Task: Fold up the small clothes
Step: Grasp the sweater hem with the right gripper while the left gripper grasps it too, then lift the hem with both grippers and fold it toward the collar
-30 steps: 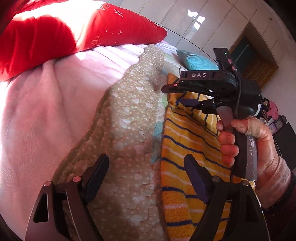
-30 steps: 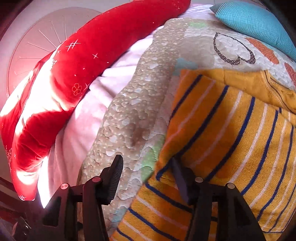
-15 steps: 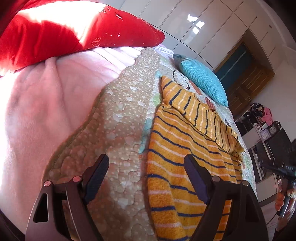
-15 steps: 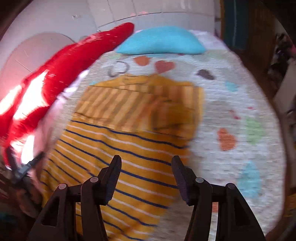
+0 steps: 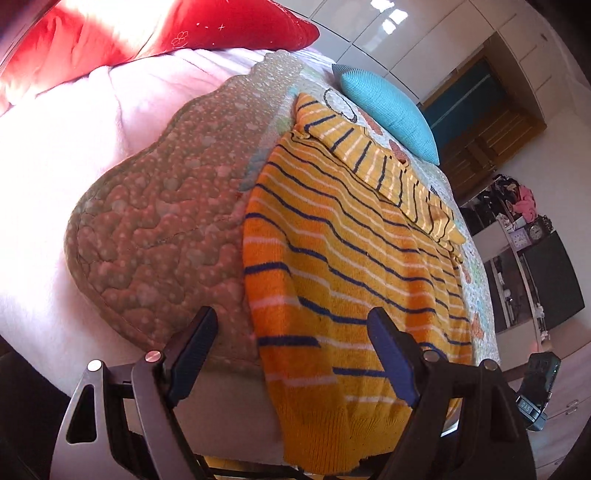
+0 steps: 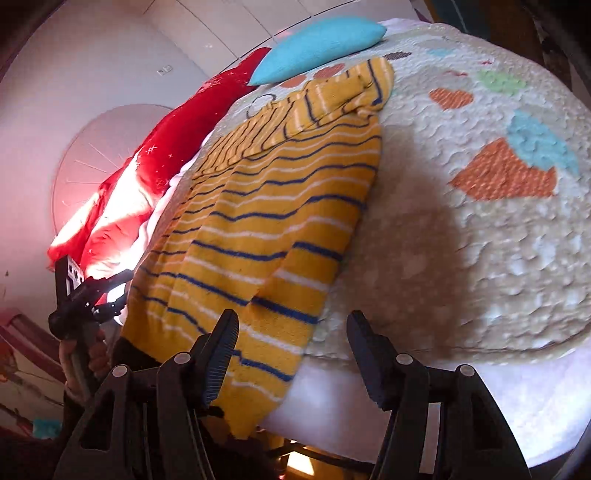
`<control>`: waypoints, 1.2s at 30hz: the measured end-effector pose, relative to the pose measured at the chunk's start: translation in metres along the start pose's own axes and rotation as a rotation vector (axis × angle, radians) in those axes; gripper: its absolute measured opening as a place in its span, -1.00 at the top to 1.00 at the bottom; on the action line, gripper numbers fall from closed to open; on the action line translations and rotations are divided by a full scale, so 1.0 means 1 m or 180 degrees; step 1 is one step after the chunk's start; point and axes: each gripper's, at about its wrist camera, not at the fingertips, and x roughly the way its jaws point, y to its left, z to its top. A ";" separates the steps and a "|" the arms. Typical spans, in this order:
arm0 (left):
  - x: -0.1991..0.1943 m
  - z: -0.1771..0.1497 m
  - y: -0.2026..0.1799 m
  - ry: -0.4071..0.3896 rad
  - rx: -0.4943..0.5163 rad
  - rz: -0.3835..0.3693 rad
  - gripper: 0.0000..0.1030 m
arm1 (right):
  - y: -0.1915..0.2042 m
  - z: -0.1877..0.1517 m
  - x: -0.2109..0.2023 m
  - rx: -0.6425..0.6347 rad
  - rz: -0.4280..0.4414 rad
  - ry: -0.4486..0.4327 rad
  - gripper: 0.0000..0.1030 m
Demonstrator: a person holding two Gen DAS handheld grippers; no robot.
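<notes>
A small yellow sweater with blue and white stripes (image 5: 347, 258) lies flat on the quilted bed cover, its hem hanging over the near bed edge. A sleeve is folded across its far end (image 5: 399, 166). It also shows in the right wrist view (image 6: 266, 206). My left gripper (image 5: 295, 354) is open and empty, hovering above the sweater's hem at its left side. My right gripper (image 6: 291, 350) is open and empty, above the hem's right corner. The left gripper shows at the left of the right wrist view (image 6: 86, 295).
The quilted cover with heart patches (image 6: 480, 206) spreads to the right of the sweater. A turquoise pillow (image 5: 388, 107) lies at the bed's far end. A red pillow (image 5: 147, 33) and a pink blanket (image 5: 55, 166) lie to the left. Furniture stands beyond the bed (image 5: 524, 240).
Both grippers have pulled back from the far part of the sweater to the near bed edge. The right gripper has swung from beside the left one to the sweater's right side.
</notes>
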 end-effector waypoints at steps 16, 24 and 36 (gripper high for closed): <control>-0.004 -0.041 0.002 0.0241 0.0006 -0.0343 -0.23 | 0.009 -0.045 0.041 0.0390 0.0884 0.0169 -0.32; 0.003 -0.038 -0.006 0.0249 0.0021 -0.0040 0.73 | 0.014 -0.043 0.058 0.0593 0.0929 0.0166 0.76; -0.052 -0.062 -0.024 -0.0029 0.0033 -0.0324 0.85 | 0.017 -0.048 0.002 0.0632 0.1206 -0.0125 0.82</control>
